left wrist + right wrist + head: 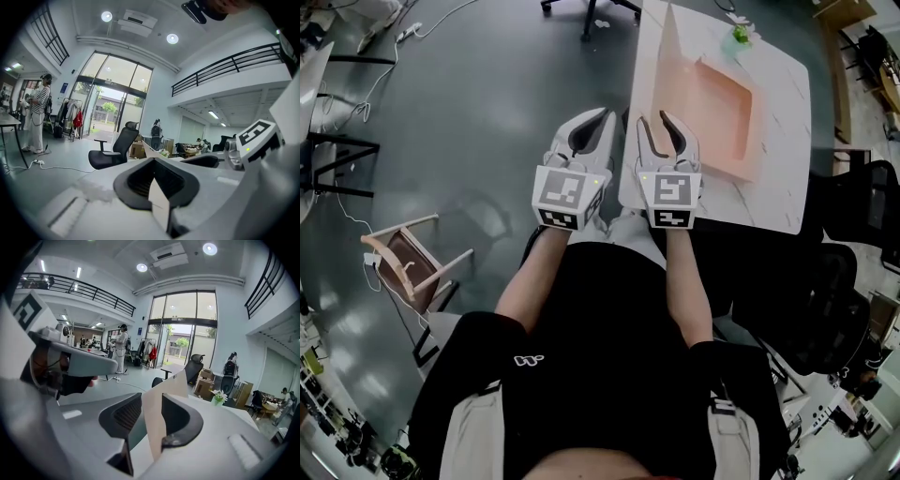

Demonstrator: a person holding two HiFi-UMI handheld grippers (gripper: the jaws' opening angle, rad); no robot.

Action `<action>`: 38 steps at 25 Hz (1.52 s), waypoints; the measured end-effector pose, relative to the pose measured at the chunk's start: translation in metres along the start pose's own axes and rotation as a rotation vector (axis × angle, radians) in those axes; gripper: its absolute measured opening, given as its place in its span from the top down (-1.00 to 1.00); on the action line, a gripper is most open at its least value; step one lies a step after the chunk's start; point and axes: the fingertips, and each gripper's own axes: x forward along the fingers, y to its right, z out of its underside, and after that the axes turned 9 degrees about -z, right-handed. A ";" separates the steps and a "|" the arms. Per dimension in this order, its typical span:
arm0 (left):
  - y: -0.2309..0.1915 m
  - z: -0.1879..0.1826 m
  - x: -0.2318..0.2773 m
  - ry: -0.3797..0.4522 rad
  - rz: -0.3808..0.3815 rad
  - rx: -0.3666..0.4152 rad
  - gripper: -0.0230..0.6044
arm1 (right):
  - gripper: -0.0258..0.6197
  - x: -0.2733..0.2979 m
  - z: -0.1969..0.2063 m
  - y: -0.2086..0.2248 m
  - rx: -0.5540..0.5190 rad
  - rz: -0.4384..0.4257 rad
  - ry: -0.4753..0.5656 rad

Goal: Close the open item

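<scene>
The right gripper [654, 120] is released, its jaws apart with the upright lid [670, 75] of the open box [727, 117] between them; the left gripper [605, 116] is clenched, just beside. The box lies on a white table [783, 141] over grey floor [469, 122]; far off, tall glass doors [180, 341].

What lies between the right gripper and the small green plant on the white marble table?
An open, shallow pink cardboard box with its lid standing upright lies there, as the head view shows.
</scene>
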 end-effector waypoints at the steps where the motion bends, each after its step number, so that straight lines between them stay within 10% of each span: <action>1: -0.001 0.001 0.002 -0.003 -0.003 -0.003 0.93 | 0.53 0.002 0.000 0.002 0.002 0.005 -0.002; 6: 0.000 0.005 0.012 -0.017 -0.008 -0.012 0.93 | 0.80 0.003 -0.001 0.010 0.020 0.032 0.017; 19: 0.029 0.007 0.044 -0.053 0.056 0.004 0.93 | 0.85 -0.030 -0.002 0.040 0.347 0.041 0.183; 38: 0.108 0.021 0.085 -0.099 0.179 0.076 0.93 | 0.93 -0.114 0.032 0.091 0.475 0.173 0.285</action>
